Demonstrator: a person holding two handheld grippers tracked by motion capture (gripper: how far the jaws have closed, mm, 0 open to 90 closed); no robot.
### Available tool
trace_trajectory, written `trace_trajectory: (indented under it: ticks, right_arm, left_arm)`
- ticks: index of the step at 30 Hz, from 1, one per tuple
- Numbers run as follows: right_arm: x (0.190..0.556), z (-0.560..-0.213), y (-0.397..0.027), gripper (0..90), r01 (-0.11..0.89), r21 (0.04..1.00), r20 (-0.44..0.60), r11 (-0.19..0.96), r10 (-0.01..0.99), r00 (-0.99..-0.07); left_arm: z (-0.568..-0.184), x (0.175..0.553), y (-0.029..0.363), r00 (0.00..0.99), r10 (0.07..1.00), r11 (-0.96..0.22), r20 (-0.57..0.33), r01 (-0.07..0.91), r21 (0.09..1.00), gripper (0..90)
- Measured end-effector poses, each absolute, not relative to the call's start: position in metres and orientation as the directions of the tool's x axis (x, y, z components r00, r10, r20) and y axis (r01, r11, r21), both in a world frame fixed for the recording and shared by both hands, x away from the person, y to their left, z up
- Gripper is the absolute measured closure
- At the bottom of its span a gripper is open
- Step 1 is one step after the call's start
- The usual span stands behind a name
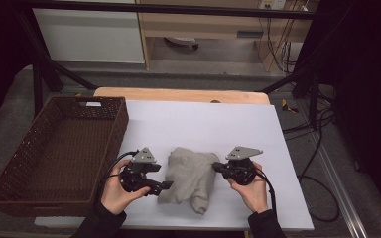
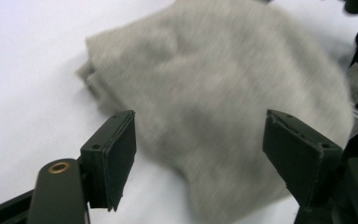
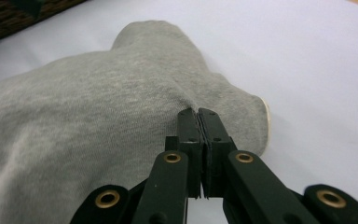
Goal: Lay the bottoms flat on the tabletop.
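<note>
Both hands flank the grey cloth (image 1: pixel 191 176); right tool (image 3: pixel 198 114) pinches its edge.

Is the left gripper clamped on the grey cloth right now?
No: in the left gripper view the left gripper has its jaws standing wide apart, with the grey cloth lying ahead of them untouched.
</note>
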State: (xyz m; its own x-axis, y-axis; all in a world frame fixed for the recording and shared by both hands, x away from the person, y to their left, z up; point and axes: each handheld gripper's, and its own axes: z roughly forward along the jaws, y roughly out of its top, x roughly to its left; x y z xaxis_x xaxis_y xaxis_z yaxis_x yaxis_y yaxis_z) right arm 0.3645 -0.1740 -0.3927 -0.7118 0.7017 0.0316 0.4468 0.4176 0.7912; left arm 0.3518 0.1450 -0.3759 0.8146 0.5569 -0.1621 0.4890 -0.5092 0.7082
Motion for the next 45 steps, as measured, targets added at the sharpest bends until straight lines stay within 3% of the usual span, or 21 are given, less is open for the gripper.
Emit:
trace_trajectory:
  ticks: [7,9,10,21,25,29,32,35,40,45]
  right_arm:
    - [0.368,-0.398,-0.178,88.1,0.453,0.785,0.017,0.422,0.717,-0.697]
    - [0.367,-0.398,-0.177,83.2,0.451,0.787,0.026,0.421,0.709,-0.705]
    - [0.367,-0.398,-0.177,83.2,0.451,0.787,0.026,0.421,0.709,-0.705]
    - [0.363,-0.39,-0.173,45.5,0.435,0.827,0.071,0.357,0.7,-0.711]
    - [0.359,-0.384,-0.167,38.4,0.424,0.843,0.1,0.329,0.68,-0.726]
    - [0.354,-0.382,-0.154,37.1,0.411,0.844,0.103,0.345,0.647,-0.756]
    - [0.351,-0.383,-0.143,38.3,0.397,0.84,0.1,0.369,0.615,-0.782]
    - [0.348,-0.383,-0.134,49.4,0.385,0.831,0.076,0.402,0.604,-0.794]
    - [0.349,-0.385,-0.135,82.8,0.392,0.817,0.075,0.423,0.596,-0.8]
    - [0.35,-0.378,-0.148,87.1,0.383,0.826,0.042,0.413,0.634,-0.773]
  left_arm:
    - [-0.397,0.358,0.137,0.807,0.566,-0.537,-0.168,0.515,0.668,27.1]
    - [-0.408,0.362,0.133,0.808,0.564,-0.547,-0.171,0.52,0.656,29.8]
    - [-0.408,0.362,0.133,0.808,0.564,-0.547,-0.171,0.52,0.656,31.7]
    - [-0.434,0.368,0.123,0.811,0.562,-0.561,-0.163,0.518,0.646,56.2]
    - [-0.44,0.368,0.118,0.811,0.569,-0.581,-0.138,0.515,0.63,67.5]
    - [-0.44,0.366,0.116,0.816,0.563,-0.586,-0.13,0.506,0.632,80.1]
    - [-0.438,0.365,0.119,0.812,0.565,-0.574,-0.143,0.512,0.64,82.1]
    - [-0.432,0.365,0.125,0.8,0.58,-0.543,-0.15,0.518,0.661,75.6]
    - [-0.423,0.367,0.139,0.782,0.596,-0.481,-0.184,0.531,0.698,57.6]
    - [-0.413,0.369,0.149,0.774,0.607,-0.448,-0.181,0.522,0.726,36.7]
